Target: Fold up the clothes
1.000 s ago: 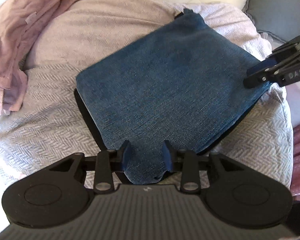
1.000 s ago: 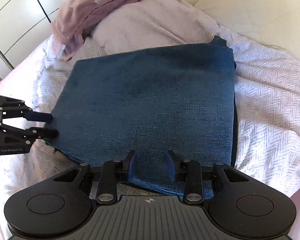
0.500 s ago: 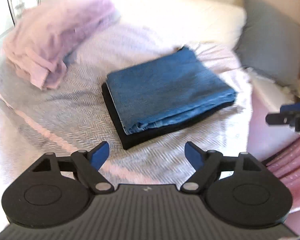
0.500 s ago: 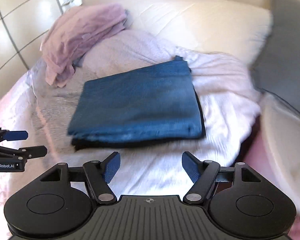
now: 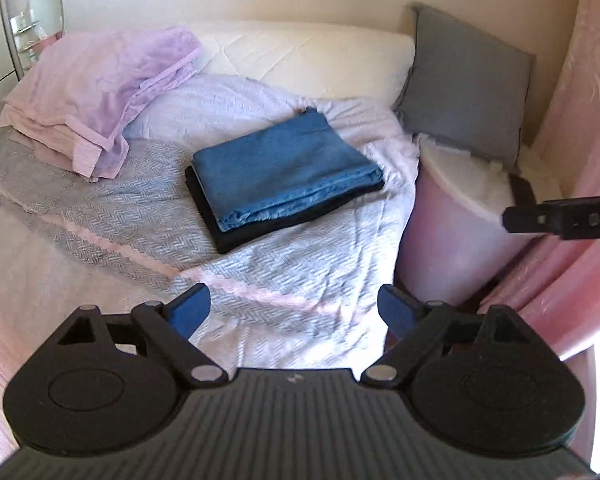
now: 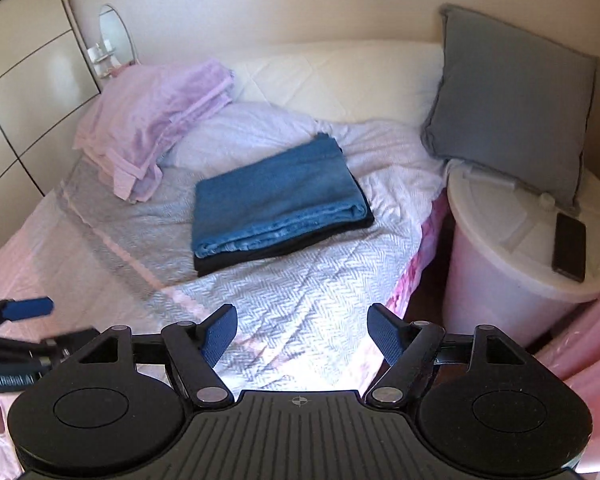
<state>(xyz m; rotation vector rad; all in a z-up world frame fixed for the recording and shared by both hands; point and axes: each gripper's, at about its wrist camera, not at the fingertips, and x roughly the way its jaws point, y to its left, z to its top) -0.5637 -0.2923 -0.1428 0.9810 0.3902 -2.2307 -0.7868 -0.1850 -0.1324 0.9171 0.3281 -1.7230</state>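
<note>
Both my grippers are empty right now; left gripper [image 5: 294,312] has its jaws spread wide with nothing between them, right gripper [image 6: 302,334] is opening the last bit, also nothing in it; the folded blue jeans [image 5: 284,168] sit at about 12 o'clock from both, well apart, stacked square on a folded black garment [image 5: 260,226] on the herringbone bedspread [image 5: 292,264]; I'd say this fold is done, so the step now is picking the next piece, probably the lilac pile [image 5: 100,96] at 10 o'clock; tip: grab one layer only near an edge, it looks thin and floppy, while the denim is stiff and thick, edges frayed; a phone [image 6: 569,246] lies on the smooth white bin lid [image 6: 512,220].
</note>
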